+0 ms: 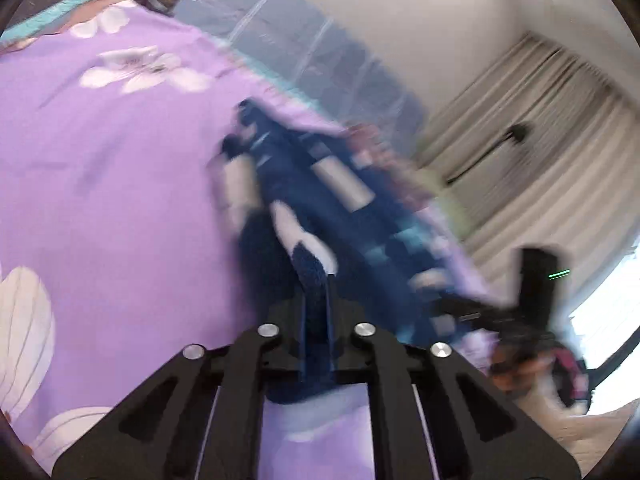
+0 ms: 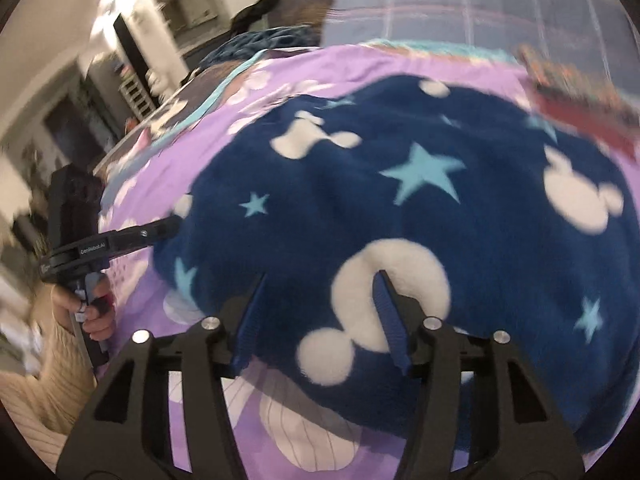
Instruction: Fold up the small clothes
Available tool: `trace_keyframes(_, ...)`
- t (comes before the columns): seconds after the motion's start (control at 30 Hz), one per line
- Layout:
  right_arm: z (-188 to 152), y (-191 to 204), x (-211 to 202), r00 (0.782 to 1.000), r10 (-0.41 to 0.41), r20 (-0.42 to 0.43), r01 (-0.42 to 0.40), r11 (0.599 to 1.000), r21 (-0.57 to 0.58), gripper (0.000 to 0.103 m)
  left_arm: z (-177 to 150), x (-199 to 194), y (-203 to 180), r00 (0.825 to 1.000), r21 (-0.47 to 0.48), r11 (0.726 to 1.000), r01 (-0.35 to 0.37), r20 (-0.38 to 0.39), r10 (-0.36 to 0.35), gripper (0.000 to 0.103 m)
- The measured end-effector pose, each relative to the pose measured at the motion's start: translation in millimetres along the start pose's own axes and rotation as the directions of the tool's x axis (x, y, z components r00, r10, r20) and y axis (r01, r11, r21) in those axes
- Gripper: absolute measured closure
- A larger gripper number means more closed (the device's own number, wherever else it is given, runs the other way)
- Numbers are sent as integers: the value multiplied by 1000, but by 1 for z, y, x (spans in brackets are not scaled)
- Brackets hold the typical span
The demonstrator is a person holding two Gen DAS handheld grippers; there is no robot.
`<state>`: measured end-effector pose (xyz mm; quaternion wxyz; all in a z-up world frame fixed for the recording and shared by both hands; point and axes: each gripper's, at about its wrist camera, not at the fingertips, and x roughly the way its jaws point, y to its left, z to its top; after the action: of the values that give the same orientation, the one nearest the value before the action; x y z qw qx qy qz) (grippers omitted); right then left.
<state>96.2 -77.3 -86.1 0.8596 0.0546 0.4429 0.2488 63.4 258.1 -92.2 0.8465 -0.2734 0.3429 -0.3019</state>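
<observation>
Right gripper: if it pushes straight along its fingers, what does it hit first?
Probably the blue fleece garment: the right gripper stands open right over its near edge on the purple bedsheet. Depth is unclear.

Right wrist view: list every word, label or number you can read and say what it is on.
"GenRobot.AI": white lettering on the black side of the left gripper.
A small white mark further down that same black body: too blurred to read.
Nothing else legible; the blue fleece garment bears only star and mouse-head shapes, no words.
</observation>
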Motion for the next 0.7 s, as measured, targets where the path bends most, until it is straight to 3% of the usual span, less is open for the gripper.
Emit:
trace_keyframes(0.07, 0, 3, -1, 1000, 1, 5, -1, 1000, 0, 45, 2, -17, -21, 999, 85, 996, 18, 27, -21, 97)
trace_keyframes(0.17, 0, 11, 4, 1000, -17, -5, 17, 999, -35, 38, -5, -17, -35, 1000, 176, 984, -31, 7, 31, 96)
trace_keyframes(0.27, 0, 22, 7, 999, -50, -12, 49, 995, -87, 36, -17, 2, -2, 989, 88, 988, -130, -53, 135, 94)
trace_keyframes(0.37, -2, 34, 10, 996, -91, -7, 90, 986, -140, 34, -22, 9, 30, 993, -36, 994, -99, -68, 97, 84)
trace_keyframes(0.57, -4, 57, 5, 993, -114, 29, 118, 967, -226, 34, -22, 11, 12, 981, 68, 982, -175, -75, 180, 81)
trace_keyframes(0.7, -19, 92, 10, 990, -126, 57, 139, 916, -378, 34, -5, -3, 19, 981, 43, 980, -194, -13, 194, 59)
